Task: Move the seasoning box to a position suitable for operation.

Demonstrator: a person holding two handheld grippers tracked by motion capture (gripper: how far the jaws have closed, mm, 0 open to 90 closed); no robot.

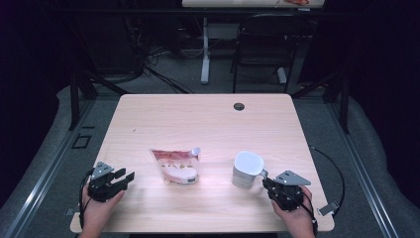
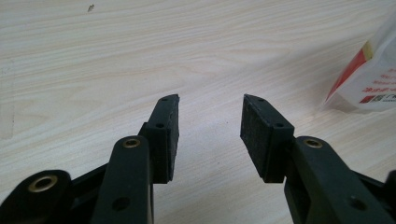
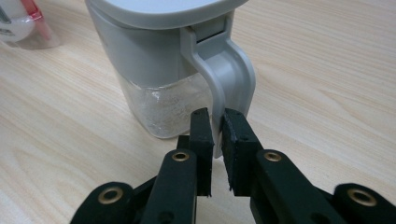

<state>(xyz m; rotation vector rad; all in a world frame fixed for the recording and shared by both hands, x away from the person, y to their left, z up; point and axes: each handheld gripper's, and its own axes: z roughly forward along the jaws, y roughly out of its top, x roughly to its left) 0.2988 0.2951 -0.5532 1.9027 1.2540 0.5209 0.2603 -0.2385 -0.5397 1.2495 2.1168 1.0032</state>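
Note:
A grey lidded container [image 1: 247, 170] with a clear lower part stands on the wooden table [image 1: 198, 119], right of centre. My right gripper [image 1: 267, 182] is shut on its grey handle [image 3: 229, 79]. In the right gripper view the two pads clamp the lower end of the handle, with the gripper [image 3: 215, 116] close to the container body [image 3: 159, 70]. A red and white snack pouch [image 1: 177, 166] lies flat near the table's middle. My left gripper [image 1: 126, 176] rests at the front left, open, with bare table between its jaws [image 2: 210, 102]. The pouch's corner [image 2: 373, 79] lies to its right.
A round cable hole [image 1: 239, 106] sits in the far part of the table. Beyond the table are a dark chair [image 1: 262, 44], a white desk leg [image 1: 205, 49] and cables on the floor. The pouch edge [image 3: 23, 23] shows left of the container.

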